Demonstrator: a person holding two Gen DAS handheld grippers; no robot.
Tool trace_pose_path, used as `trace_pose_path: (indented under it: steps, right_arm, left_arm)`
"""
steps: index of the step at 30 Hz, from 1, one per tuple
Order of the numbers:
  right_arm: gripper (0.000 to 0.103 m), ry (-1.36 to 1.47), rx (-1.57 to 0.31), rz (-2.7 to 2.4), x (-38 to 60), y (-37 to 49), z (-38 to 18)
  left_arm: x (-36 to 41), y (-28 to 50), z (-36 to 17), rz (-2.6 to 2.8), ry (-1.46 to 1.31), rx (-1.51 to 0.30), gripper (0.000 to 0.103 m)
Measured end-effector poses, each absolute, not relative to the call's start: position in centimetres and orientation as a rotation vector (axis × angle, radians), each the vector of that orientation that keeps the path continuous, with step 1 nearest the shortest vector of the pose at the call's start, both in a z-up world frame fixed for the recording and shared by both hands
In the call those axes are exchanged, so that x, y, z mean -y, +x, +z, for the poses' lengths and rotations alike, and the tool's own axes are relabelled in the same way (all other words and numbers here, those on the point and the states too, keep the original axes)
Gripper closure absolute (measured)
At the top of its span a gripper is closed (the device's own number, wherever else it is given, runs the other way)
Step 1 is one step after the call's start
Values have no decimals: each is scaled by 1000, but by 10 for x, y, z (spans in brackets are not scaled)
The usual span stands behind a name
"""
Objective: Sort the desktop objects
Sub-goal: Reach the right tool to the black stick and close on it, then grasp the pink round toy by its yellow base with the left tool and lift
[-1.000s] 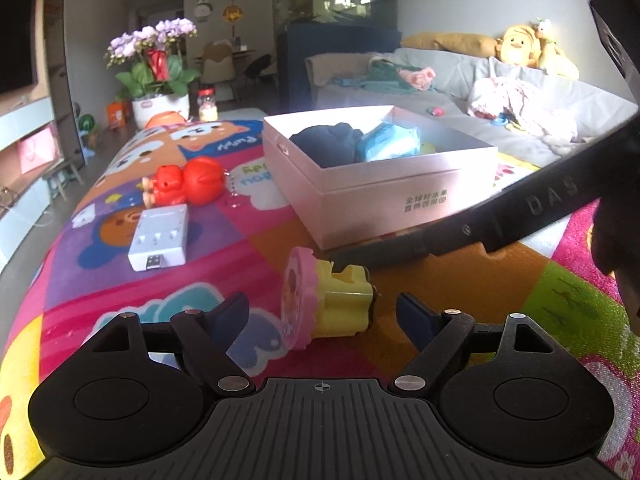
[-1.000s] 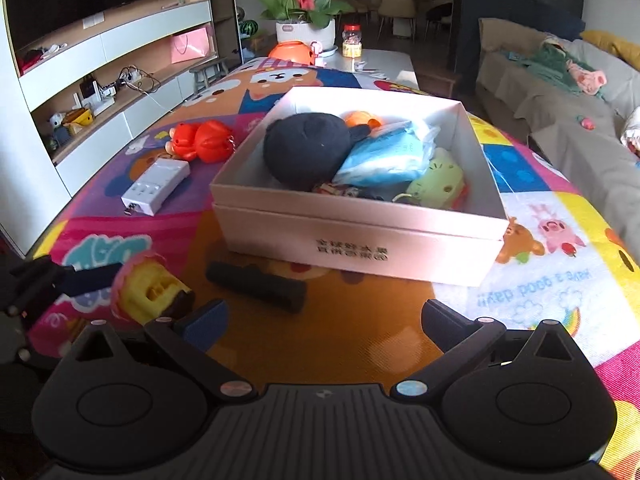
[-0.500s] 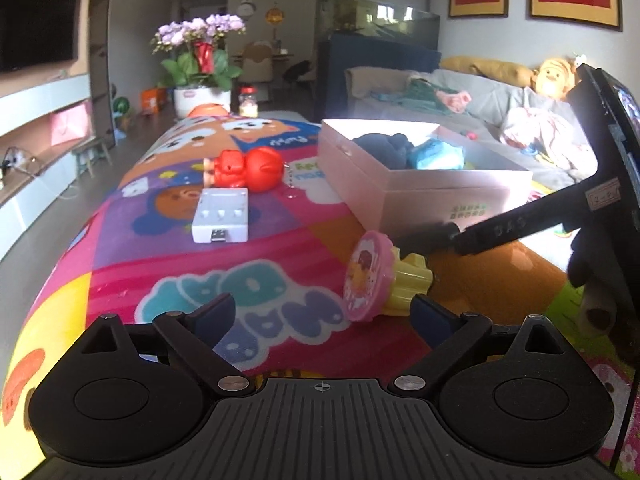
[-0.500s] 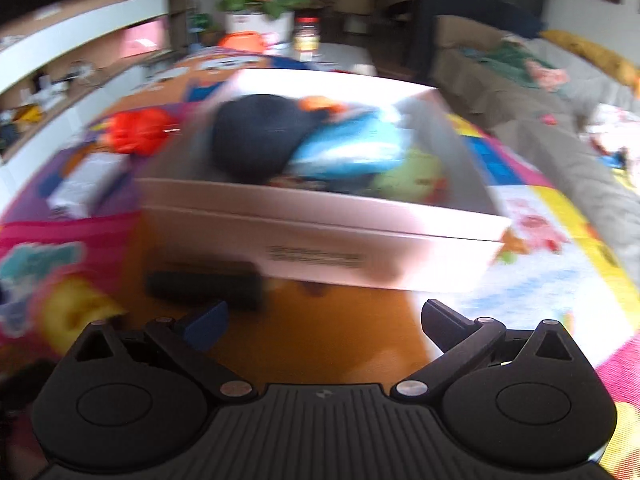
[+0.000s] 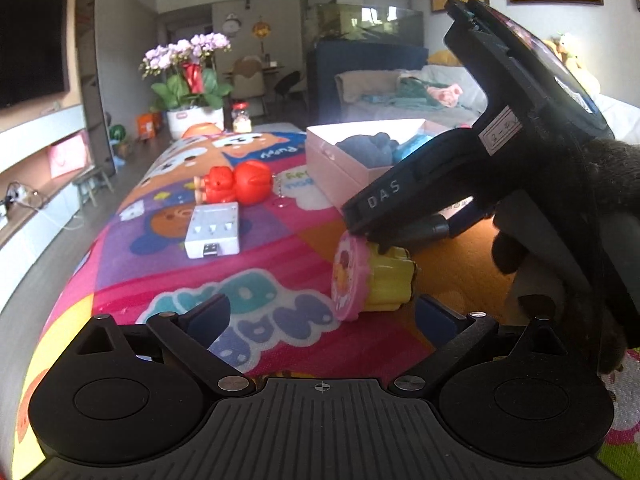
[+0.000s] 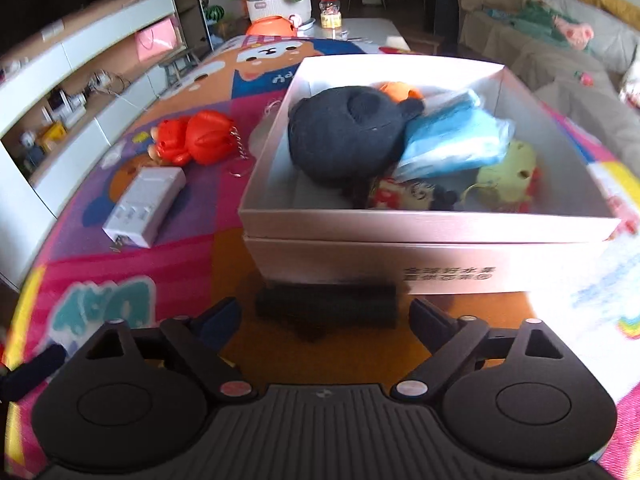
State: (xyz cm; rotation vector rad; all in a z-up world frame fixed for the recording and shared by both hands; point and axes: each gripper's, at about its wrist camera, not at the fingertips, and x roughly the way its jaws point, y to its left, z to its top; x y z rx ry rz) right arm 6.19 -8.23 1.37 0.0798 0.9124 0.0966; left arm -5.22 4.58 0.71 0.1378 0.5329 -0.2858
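A white box [image 6: 420, 224] on the colourful mat holds a black plush [image 6: 348, 132], a blue packet [image 6: 452, 140] and small toys. A black cylinder [image 6: 326, 306] lies against the box's front wall, between the fingers of my open right gripper [image 6: 324, 316]. A pink and yellow toy [image 5: 368, 276] lies on its side just ahead of my open, empty left gripper [image 5: 322, 312]. A red plush keychain [image 5: 236, 182] and a white charger [image 5: 214, 230] lie further left on the mat. The right gripper's body [image 5: 500, 160] crosses the left wrist view above the yellow toy.
The mat-covered table [image 5: 160, 280] drops off at the left edge. A flower pot [image 5: 192, 120] and a jar [image 5: 241, 122] stand at the far end. A sofa [image 6: 560, 52] runs along the right. A TV shelf [image 6: 80, 80] lines the left wall.
My right gripper has moved forward and down, bringing the black cylinder between its fingers. My left gripper has pulled back and turned left, so the yellow toy sits off to its right.
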Motion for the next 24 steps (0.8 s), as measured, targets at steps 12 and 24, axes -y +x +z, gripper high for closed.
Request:
trace_pose_path:
  steps: [12, 24]
  right_arm:
    - [27, 56, -811, 23, 180, -16, 5]
    - [5, 156, -681, 27, 206, -48, 0]
  left_arm:
    - [-47, -41, 10, -331, 72, -614, 1]
    - [-56, 16, 18, -289, -428, -911, 23]
